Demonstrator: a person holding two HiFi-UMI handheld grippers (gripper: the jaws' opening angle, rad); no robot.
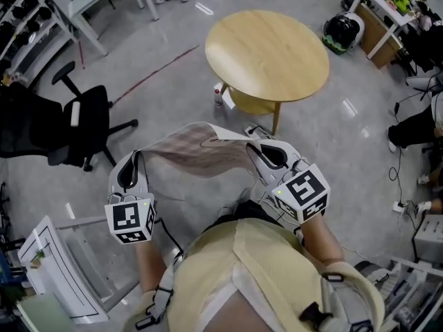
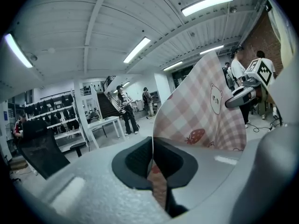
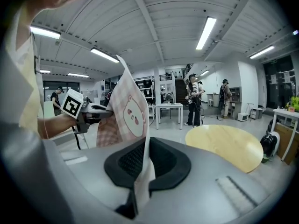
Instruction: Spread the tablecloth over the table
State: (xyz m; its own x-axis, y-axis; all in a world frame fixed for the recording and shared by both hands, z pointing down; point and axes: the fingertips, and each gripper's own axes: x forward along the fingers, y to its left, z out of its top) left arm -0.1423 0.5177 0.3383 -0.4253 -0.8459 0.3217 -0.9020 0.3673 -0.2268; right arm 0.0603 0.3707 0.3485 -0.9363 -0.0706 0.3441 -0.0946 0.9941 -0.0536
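Tablecloth (image 1: 201, 151), pink check printed with a bear and strawberries, hangs in the air short of the round table (image 1: 266, 54). It is on the person's side of the table, and no part of it touches the light wooden top. It sags in a loose band between the 2 grippers, with its upper edge curling up toward the table.

The left gripper (image 1: 135, 159) is clamped tight on 1 end of the cloth. In the left gripper view its black pads meet with only the thin fabric pinched between them, and the rest of the cloth rises above the jaws. The right gripper (image 1: 257, 146) is likewise closed on the other end, and in the right gripper view a white-backed fold runs up out of its jaws.

Of the 2, the right gripper is nearer the table, just short of its near edge. The left one is farther off, to the table's left in the head view.

A lower shelf (image 1: 252, 104) shows under the tabletop, and a small white thing (image 1: 219, 94) stands on the floor by the table's left side. A black office chair (image 1: 76, 126) stands well to the left of the table.
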